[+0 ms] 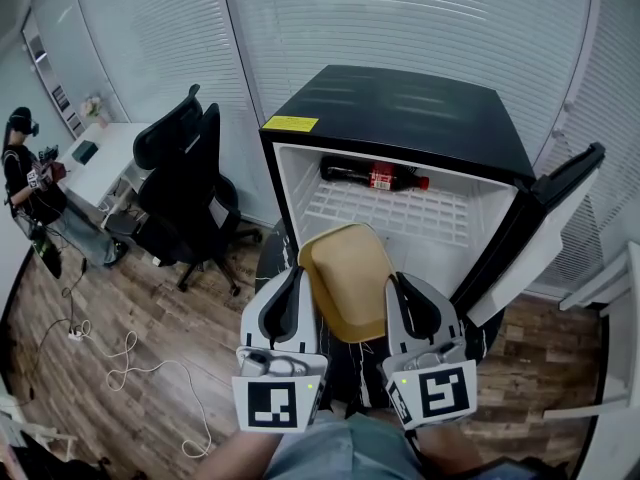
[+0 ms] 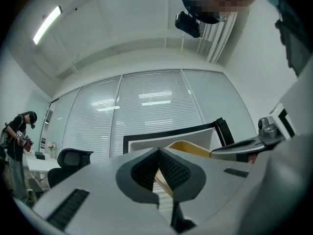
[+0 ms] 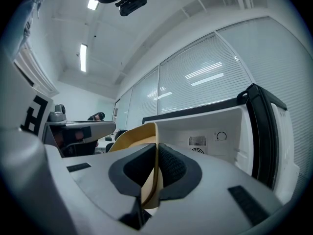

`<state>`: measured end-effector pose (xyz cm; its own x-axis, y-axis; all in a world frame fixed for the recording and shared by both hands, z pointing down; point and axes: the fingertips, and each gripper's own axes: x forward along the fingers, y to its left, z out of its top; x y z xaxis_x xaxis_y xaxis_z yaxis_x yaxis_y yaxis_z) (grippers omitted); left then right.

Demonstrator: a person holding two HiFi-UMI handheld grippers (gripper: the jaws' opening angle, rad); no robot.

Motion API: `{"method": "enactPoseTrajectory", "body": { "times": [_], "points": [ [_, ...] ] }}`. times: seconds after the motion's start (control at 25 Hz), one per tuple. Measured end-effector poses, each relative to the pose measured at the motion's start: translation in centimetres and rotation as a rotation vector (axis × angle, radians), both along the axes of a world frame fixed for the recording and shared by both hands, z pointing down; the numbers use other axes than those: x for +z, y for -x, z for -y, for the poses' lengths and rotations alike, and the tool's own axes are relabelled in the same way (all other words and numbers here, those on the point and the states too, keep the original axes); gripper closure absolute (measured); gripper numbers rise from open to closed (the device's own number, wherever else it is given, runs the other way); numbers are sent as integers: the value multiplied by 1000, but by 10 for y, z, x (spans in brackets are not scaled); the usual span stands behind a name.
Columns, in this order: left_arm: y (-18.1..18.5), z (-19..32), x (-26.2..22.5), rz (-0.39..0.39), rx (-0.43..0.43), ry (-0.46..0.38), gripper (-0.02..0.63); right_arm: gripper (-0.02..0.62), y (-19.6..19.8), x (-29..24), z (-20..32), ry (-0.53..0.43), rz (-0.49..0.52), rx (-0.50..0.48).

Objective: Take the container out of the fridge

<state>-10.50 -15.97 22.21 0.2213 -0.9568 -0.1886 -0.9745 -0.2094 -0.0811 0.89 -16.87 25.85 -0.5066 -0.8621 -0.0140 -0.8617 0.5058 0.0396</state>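
Tan container [image 1: 347,278] in front of open fridge [image 1: 400,108]; L gripper [image 1: 296,286] + R gripper [image 1: 397,290] each clamped on its rim, opp sides; bottle [image 1: 375,175] inside fridge.

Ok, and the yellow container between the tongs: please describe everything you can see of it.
The yellow container is a shallow tan-yellow tray with rounded corners and a raised rim. Its wall is thin and matte, perhaps pulp or plastic. The inside that shows is empty. It hangs open side up just outside the open fridge, in front of the shelf and touching no shelf. The left tongs are shut on its left rim and the right tongs on its right rim, with pads on both sides of the wall.
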Motion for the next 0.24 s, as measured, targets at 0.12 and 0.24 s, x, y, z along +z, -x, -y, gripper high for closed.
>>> {"method": "enactPoseTrajectory", "body": {
  "times": [0.12, 0.24],
  "points": [
    [2, 0, 1, -5, -4, 5, 592, 566, 1, 1, 0, -1, -1, 2],
    [3, 1, 4, -5, -3, 12, 592, 565, 1, 1, 1, 0, -2, 5]
  ]
}}
